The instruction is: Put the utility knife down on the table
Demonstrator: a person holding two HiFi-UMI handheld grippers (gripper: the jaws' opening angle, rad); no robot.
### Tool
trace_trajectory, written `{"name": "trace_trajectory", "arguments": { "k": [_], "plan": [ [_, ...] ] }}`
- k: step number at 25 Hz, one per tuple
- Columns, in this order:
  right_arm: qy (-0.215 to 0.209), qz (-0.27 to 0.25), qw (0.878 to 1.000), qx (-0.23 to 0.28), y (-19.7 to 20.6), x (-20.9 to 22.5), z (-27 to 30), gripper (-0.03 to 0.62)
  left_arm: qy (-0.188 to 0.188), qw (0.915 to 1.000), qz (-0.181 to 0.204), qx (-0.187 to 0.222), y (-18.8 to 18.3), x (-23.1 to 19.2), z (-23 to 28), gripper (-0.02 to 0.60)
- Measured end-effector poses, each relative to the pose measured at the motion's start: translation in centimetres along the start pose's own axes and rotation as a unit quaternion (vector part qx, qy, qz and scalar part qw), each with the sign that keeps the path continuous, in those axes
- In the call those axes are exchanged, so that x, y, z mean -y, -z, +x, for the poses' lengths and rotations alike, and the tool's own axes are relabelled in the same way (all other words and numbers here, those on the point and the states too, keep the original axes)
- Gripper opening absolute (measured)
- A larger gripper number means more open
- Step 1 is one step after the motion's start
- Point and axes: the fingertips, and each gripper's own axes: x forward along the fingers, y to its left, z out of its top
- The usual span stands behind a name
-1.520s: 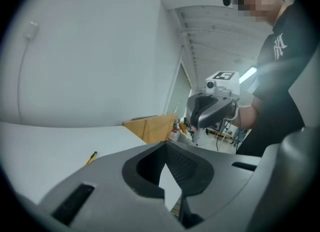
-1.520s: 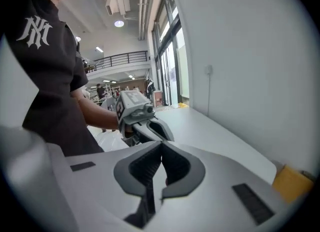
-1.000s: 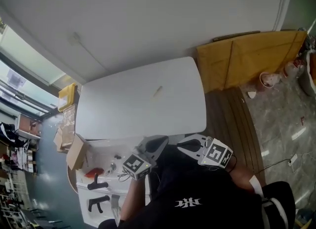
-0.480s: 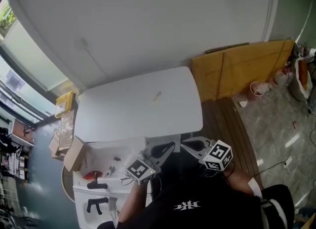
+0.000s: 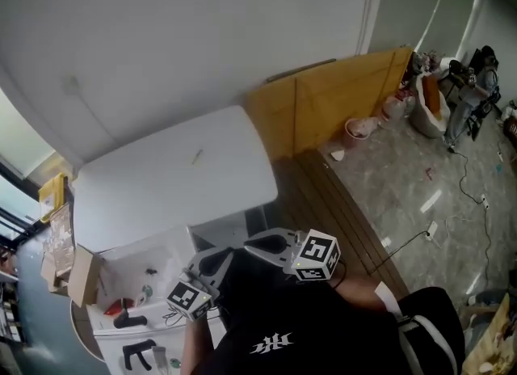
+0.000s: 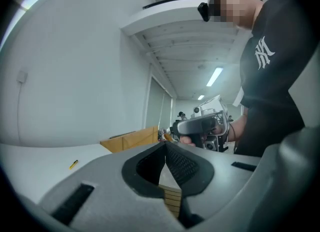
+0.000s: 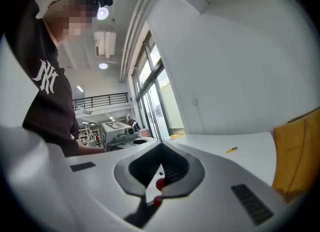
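Observation:
The yellow utility knife [image 5: 196, 156] lies on the white table [image 5: 145, 195], far from both grippers. It shows as a small yellow sliver in the left gripper view [image 6: 73, 164] and in the right gripper view [image 7: 231, 150]. My left gripper [image 5: 229, 251] and right gripper [image 5: 247, 241] hover close to the person's body, short of the table's near edge, with their tips turned toward each other. Both are shut, jaws meeting at the tip with nothing between them [image 6: 165, 144] [image 7: 161, 146]. The left gripper view looks across at the right gripper's body [image 6: 202, 125].
Tall cardboard panels [image 5: 331, 99] lean on the wall right of the table. A low white cart [image 5: 141, 272] at lower left carries a red item [image 5: 113, 307] and black tools [image 5: 133, 319]. A cardboard box [image 5: 81, 274] stands beside it. Bags and clutter [image 5: 432, 94] sit far right.
The head view has swung to the right, so the table and knife sit further left in the picture. Both grippers stay shut and close to the body. The knife has not moved.

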Motion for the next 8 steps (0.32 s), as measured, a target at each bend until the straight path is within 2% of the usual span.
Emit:
{"name": "trace_trajectory", "arguments": {
  "k": [4,8],
  "plan": [
    [0.013,-0.013,1.000,0.003,-0.6,0.6,1.2,0.003,0.002,0.9997,0.012,0.021,-1.0,-0.8,-0.4,0.006],
    [-0.012,-0.037,0.999,0.003,-1.4,-0.3,1.9,0.003,-0.005,0.9998,0.005,0.020,-1.5,-1.5,-0.2,0.005]
  ]
}}
